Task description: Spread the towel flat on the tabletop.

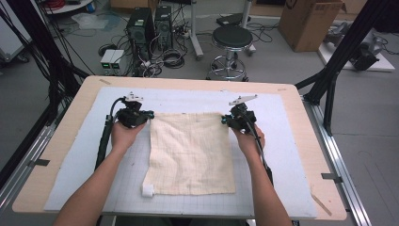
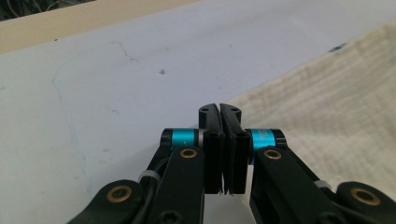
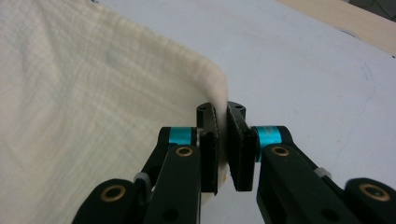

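Note:
A cream checked cloth (image 1: 193, 150) lies spread flat on the pale mat (image 1: 282, 155). My left gripper (image 1: 148, 114) sits at its far-left corner. In the left gripper view that gripper (image 2: 219, 109) has its jaws pressed together where the cloth's (image 2: 327, 84) edge runs into them, with only a thin sliver of fabric caught. My right gripper (image 1: 225, 120) is at the far-right corner. In the right gripper view this gripper (image 3: 221, 109) is shut on a raised fold of the cloth (image 3: 93, 93) that shows between its pads. A small white tag (image 1: 147, 190) sits at the cloth's near-left corner.
The mat covers most of a wooden table (image 1: 70, 132), with bare mat left and right of the cloth. Beyond the far edge stand a black stool (image 1: 231, 40), computer towers (image 1: 141, 26) with cables, and a cardboard box (image 1: 308, 21). Black frame posts (image 1: 339, 61) rise at both sides.

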{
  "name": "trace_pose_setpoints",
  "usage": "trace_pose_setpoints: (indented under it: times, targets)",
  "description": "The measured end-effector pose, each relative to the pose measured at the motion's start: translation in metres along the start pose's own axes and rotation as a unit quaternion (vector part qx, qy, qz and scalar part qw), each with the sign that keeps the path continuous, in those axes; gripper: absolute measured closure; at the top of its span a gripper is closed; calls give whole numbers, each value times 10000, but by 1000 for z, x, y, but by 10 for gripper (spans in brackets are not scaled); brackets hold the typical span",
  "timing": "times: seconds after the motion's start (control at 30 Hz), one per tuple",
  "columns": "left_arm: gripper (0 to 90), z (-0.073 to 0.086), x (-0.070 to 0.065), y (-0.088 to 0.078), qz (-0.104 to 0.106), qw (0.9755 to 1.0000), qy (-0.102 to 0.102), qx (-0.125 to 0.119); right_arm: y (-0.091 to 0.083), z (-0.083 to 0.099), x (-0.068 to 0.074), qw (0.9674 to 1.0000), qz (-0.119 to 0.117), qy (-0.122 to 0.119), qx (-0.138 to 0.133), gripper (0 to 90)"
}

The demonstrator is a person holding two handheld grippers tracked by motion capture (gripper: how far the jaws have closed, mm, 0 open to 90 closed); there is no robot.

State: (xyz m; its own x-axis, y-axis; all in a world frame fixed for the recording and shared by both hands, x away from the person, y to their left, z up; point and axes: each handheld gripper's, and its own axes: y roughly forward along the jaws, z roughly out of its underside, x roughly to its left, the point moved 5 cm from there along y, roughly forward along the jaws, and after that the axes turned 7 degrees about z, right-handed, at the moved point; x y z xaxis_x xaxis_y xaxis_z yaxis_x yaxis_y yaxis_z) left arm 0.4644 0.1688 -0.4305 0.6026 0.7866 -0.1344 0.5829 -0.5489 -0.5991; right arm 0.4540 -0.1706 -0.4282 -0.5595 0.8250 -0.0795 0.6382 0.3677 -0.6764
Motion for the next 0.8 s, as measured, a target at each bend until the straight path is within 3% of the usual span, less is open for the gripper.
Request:
trace_pose_setpoints:
  times: [0.1, 0.17, 0.2, 0.27, 0.4, 0.47, 0.57, 0.67, 0.77, 0.8]
  targets:
    - [875, -6, 7, 9, 0, 9999, -135, -28, 7, -1, -7, 9998, 193, 81, 43, 830]
    - [852, -9, 7, 15, -5, 9998, -165, -79, 11, 0, -12, 9990, 432, 144, 24, 709]
    - [787, -10, 6, 17, -28, 9996, -196, -177, 12, 2, -14, 9986, 492, 201, 56, 693]
    - [716, -10, 5, 17, 45, 9996, -171, -208, 12, 5, -17, 9989, 290, 374, 22, 651]
    - [668, -6, 1, 9, 157, 9998, -59, -114, 3, 11, -17, 9995, 89, 296, -42, 630]
    - [667, -4, -3, 0, 254, 9990, -69, -362, -3, 15, -15, 9992, -114, 363, -113, 615]
    - [650, 2, -11, -10, 333, 9983, -6, -468, -12, 19, -7, 9991, -311, 273, -1, 579]
    - [638, 12, -20, -23, 435, 9975, 66, -557, -25, 20, 3, 9989, -398, 107, -237, 567]
    - [627, 23, -30, -34, 589, 9966, 206, -533, -37, 27, 13, 9980, -555, 34, -285, 545]
    - [619, 26, -35, -38, 634, 9957, 239, -624, -41, 30, 16, 9976, -599, -16, -359, 537]
